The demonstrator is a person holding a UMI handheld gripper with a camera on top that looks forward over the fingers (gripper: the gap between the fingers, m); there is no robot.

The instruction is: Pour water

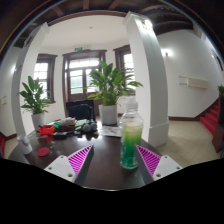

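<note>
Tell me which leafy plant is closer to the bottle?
The big potted plant right behind the bottle; the smaller potted plant stands farther off by the window.

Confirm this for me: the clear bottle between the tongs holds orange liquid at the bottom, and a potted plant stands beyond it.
Not quite. The gripper view shows the liquid in the bottle is green, not orange. The rest holds: the bottle stands between the fingers of the tongs, and a potted plant stands beyond it.

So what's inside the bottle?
Green liquid fills the lower part of the clear bottle, which stands between the gripper's open fingers. Its upper part looks empty; what's under it is hidden.
</note>
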